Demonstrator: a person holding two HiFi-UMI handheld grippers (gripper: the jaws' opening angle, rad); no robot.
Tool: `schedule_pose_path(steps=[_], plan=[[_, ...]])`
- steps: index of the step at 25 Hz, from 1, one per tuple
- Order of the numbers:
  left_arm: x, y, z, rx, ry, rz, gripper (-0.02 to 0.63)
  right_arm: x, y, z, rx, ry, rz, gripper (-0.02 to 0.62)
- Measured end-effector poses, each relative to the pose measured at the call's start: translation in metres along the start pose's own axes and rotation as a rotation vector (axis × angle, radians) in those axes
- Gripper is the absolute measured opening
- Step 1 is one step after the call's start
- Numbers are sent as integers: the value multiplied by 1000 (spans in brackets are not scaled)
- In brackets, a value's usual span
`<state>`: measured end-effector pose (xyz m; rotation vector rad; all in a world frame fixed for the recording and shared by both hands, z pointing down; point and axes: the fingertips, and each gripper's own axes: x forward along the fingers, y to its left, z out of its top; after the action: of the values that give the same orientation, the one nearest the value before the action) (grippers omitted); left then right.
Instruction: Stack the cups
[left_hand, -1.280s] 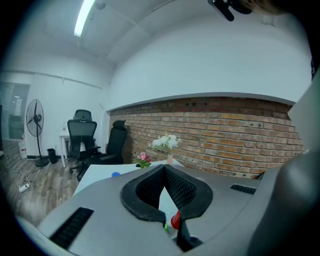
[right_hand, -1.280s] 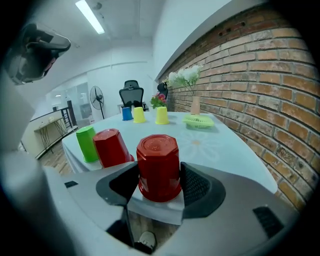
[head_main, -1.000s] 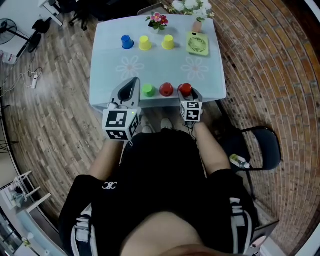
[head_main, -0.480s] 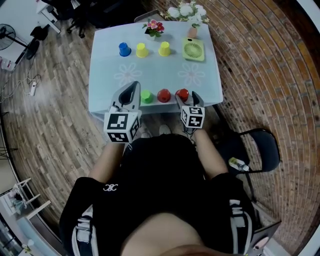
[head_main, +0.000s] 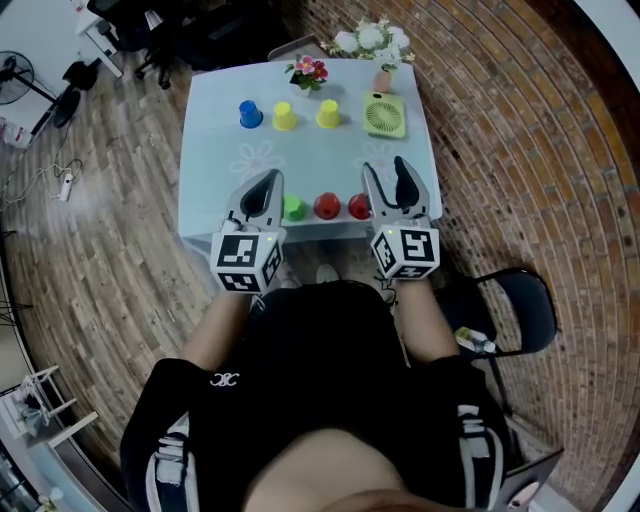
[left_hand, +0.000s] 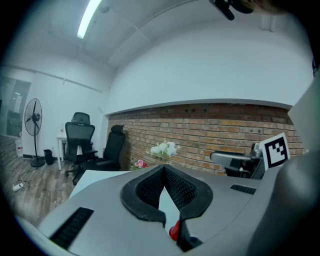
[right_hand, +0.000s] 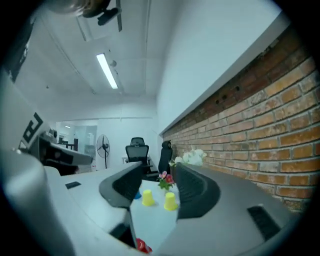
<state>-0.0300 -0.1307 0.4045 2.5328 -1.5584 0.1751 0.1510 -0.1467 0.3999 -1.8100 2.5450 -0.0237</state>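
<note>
Overhead: pale tabletop (head_main: 310, 150); right gripper (head_main: 385, 167), fingers spread and just narrowing, nothing between them (it hovers above the near edge); left gripper (head_main: 264, 180), fingers pressed together, empty; green fan (head_main: 384, 114); unstacked blue cup (head_main: 250, 114) and yellow cups (head_main: 285, 117) far; green cup (head_main: 294, 208) and red cups (head_main: 326, 207) near edge.

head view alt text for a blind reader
Seated person holds the shut left gripper and the open, empty right gripper, its fingers just closing, over a table's near edge. A green cup and two red cups sit there; a blue cup and two yellow cups farther back.
</note>
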Motion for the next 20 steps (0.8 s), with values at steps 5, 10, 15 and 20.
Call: schedule_pose_path(steps=[5,10,15,20], plan=[[0,-1,16,5,-38,-1,3,-6,11,52,15,-99,13,2],[2,-3,21,10,-47,-5,3,-3,15,54,20,-97,38,2],[7,-3,18,11,-41,-4,3,-1,10,49,-12,-78,50,2],[10,-6,15,10,-31,-5,3,2,14,50,-4,-86,183,181]])
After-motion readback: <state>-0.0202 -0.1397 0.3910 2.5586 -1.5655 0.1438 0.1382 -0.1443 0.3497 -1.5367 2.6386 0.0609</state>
